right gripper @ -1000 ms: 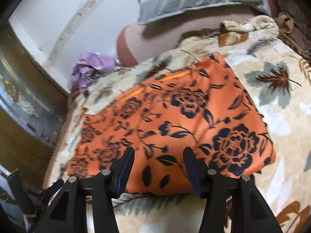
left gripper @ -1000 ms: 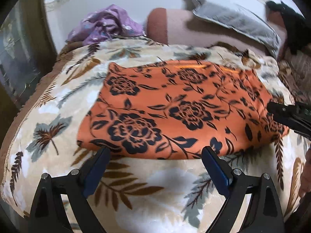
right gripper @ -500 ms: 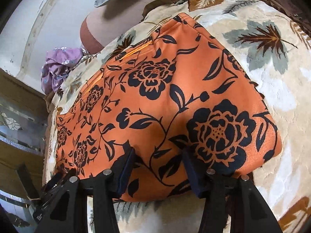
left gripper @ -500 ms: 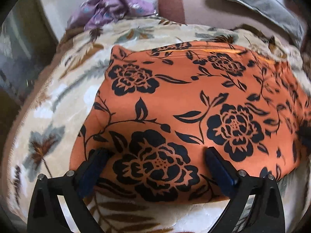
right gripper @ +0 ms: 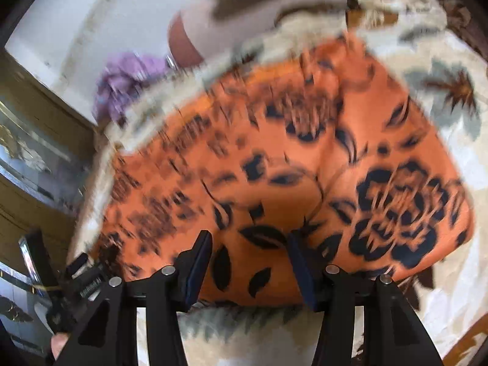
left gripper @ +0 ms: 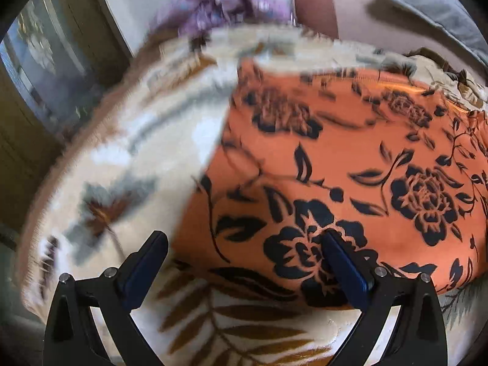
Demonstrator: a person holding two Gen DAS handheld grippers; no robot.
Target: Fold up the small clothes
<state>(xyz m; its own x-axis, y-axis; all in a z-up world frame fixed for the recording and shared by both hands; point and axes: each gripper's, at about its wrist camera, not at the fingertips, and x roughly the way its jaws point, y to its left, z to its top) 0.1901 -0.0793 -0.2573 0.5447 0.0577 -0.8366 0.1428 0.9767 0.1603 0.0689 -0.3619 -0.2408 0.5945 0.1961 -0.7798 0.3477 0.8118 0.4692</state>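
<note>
An orange garment with black flowers [left gripper: 350,164] lies flat on a leaf-patterned blanket [left gripper: 122,158]. My left gripper [left gripper: 244,259] is open low over the garment's near left corner, its right finger [left gripper: 344,271] over the cloth and its left finger over the blanket. My right gripper [right gripper: 248,262] is open over the near edge of the same garment [right gripper: 274,167], both fingers over the cloth. The left gripper [right gripper: 82,277] shows at the lower left of the right wrist view. Both views are blurred.
A crumpled purple garment [left gripper: 219,9] lies at the far edge of the bed near a white wall. A brown bolster [left gripper: 317,9] and a grey pillow [left gripper: 433,9] lie at the head. Dark wooden furniture [left gripper: 45,97] stands to the left.
The left gripper has shifted left, so the garment's left corner now lies between its fingers. The right gripper has dropped closer to the near edge. Both stay open.
</note>
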